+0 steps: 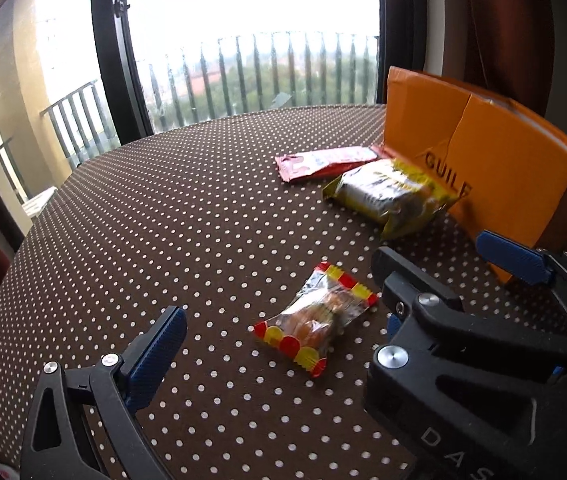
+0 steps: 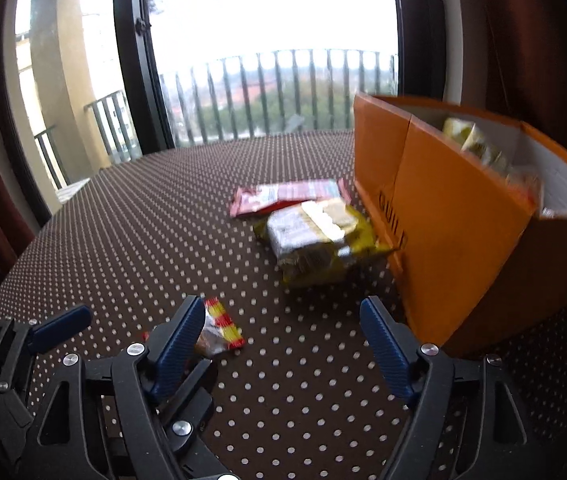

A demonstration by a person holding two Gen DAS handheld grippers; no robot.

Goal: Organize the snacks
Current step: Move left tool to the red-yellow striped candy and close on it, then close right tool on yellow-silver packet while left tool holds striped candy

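Both cameras ride on handheld grippers, each looking forward and steeply down along its own two blue-padded fingers, low and close over a round table (image 1: 203,208) in a brown cloth with white dots, facing a tall window (image 1: 251,32) with a balcony railing beyond. The left wrist view sits to the left: its left gripper (image 1: 279,328) frames the near cloth, and the right gripper's frame crosses its lower right corner. The right wrist view sits beside it, nearer the orange box (image 2: 455,232), high enough to see inside; the left gripper's finger shows at its lower left edge. Both views share the table, window, box and three snack packets.
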